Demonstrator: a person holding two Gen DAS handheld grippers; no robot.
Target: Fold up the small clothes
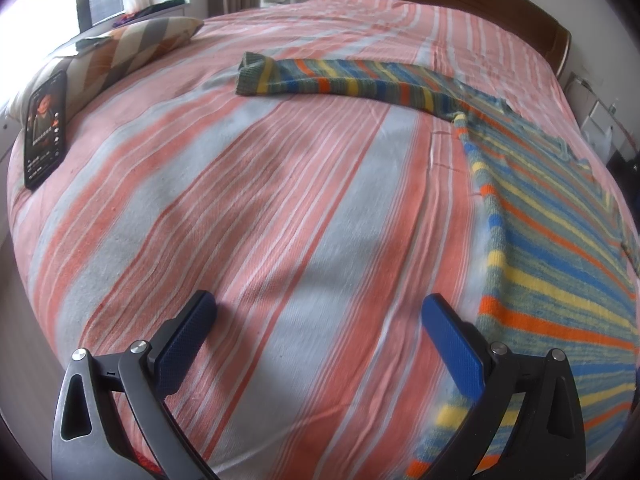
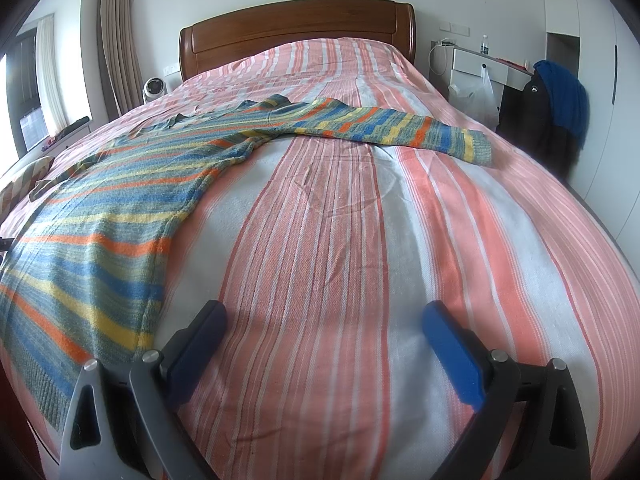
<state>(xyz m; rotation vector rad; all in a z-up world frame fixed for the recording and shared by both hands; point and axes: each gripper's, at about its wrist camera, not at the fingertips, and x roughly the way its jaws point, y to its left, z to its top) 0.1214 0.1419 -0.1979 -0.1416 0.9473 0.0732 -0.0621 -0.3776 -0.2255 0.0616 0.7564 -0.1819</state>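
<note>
L gripper (image 1: 320, 320) fingers wide, nothing held, low over bed (image 1: 280, 208). R gripper (image 2: 324, 326) same: wide, empty. Striped sweater (image 2: 104, 216) flat on bed btwn the two, body long axis running toward headboard (image 2: 296, 24). Hem edge just beside L's right finger & R's left finger, about equal reach. Sleeves spread sideways far up; likely sleeve fold-in 1st.

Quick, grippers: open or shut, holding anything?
Left gripper: open, holding nothing; sweater lies just to its right.
Right gripper: open, holding nothing, over bare bedspread.
</note>
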